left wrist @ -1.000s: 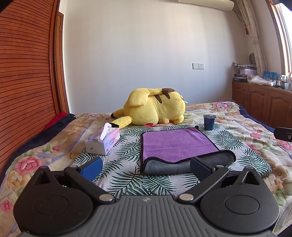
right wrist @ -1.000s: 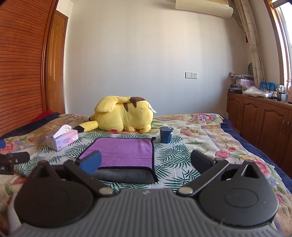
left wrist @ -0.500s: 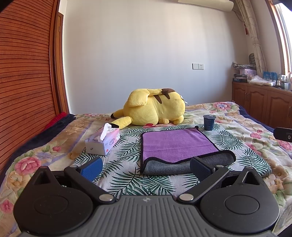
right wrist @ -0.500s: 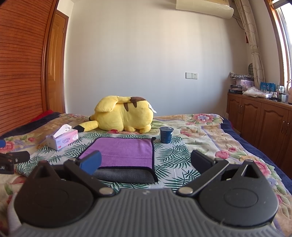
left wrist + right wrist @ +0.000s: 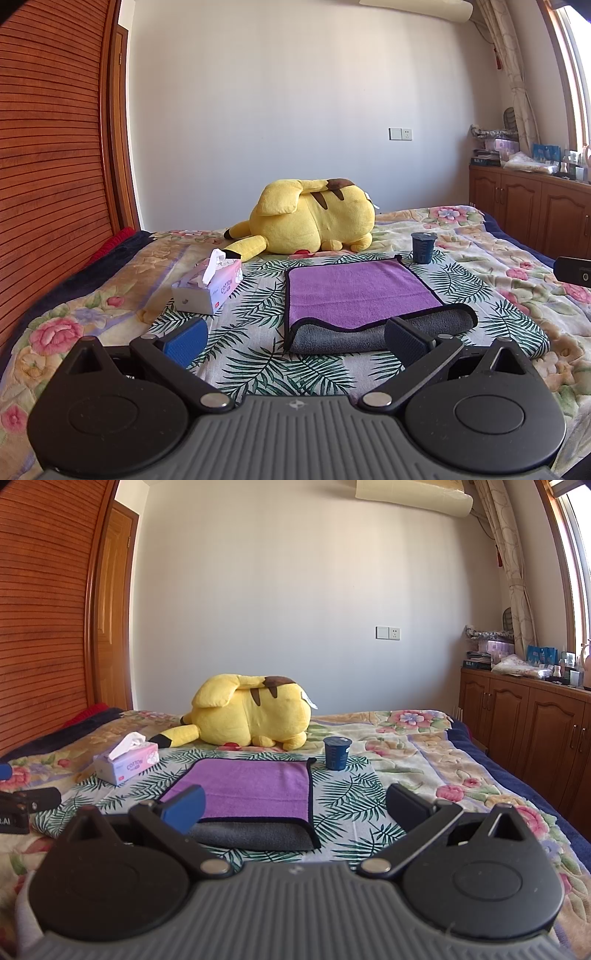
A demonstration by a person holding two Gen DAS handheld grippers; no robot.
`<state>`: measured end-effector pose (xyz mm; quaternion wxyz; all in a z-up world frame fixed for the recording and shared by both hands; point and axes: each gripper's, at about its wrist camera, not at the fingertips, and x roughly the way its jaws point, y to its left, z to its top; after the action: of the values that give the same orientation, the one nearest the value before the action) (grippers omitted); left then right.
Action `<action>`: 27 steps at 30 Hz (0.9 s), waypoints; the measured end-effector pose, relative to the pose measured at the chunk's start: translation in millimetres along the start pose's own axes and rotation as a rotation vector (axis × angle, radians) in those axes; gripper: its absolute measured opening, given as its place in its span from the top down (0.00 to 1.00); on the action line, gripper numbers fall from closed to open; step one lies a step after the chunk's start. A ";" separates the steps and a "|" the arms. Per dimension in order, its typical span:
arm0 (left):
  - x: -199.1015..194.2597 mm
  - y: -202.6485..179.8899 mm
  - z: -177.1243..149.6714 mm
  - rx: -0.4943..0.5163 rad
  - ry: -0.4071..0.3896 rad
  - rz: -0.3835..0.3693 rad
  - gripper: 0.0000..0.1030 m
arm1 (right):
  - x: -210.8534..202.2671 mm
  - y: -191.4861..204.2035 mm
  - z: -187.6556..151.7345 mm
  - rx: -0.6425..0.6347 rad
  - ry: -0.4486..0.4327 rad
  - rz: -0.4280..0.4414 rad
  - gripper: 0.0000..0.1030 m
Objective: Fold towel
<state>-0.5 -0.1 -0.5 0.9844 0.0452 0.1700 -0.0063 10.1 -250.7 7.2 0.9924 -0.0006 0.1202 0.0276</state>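
Note:
A purple towel (image 5: 354, 290) with a grey underside and black edging lies folded on the bed, its grey fold toward me; it also shows in the right wrist view (image 5: 255, 788). My left gripper (image 5: 295, 338) is open and empty, held just in front of the towel's near edge. My right gripper (image 5: 295, 806) is open and empty, in front of the towel's near right corner. Part of the right gripper (image 5: 572, 271) shows at the right edge of the left wrist view, and part of the left gripper (image 5: 22, 805) shows at the left edge of the right wrist view.
A tissue box (image 5: 208, 288) sits left of the towel. A yellow plush toy (image 5: 314, 221) lies behind it. A dark blue cup (image 5: 423, 246) stands at the towel's far right corner. Wooden cabinets (image 5: 528, 731) line the right wall; a slatted wooden wardrobe (image 5: 51, 166) stands left.

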 end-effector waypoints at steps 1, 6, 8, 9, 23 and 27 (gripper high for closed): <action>0.0 0.0 0.0 0.000 0.000 0.000 0.16 | -0.1 0.1 0.1 0.000 0.000 0.000 0.00; 0.0 0.0 0.0 0.000 0.000 0.000 0.16 | -0.2 0.2 0.0 -0.001 0.000 0.000 0.00; 0.0 0.0 0.0 0.000 -0.001 0.000 0.16 | -0.1 0.3 -0.1 -0.001 0.000 0.000 0.00; 0.0 0.0 0.0 0.000 0.000 0.000 0.16 | 0.0 0.1 0.1 -0.001 0.000 0.000 0.00; -0.8 -1.8 4.3 0.001 0.001 0.001 0.16 | 0.7 0.5 -0.5 -0.002 0.001 0.002 0.00; -0.8 -1.7 7.9 0.003 0.010 0.000 0.16 | 0.9 1.9 -0.5 -0.003 0.004 0.005 0.00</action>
<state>1.3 -2.5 7.0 0.9835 0.0468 0.1748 -0.0063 10.8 -248.7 6.5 0.9920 -0.0021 0.1222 0.0302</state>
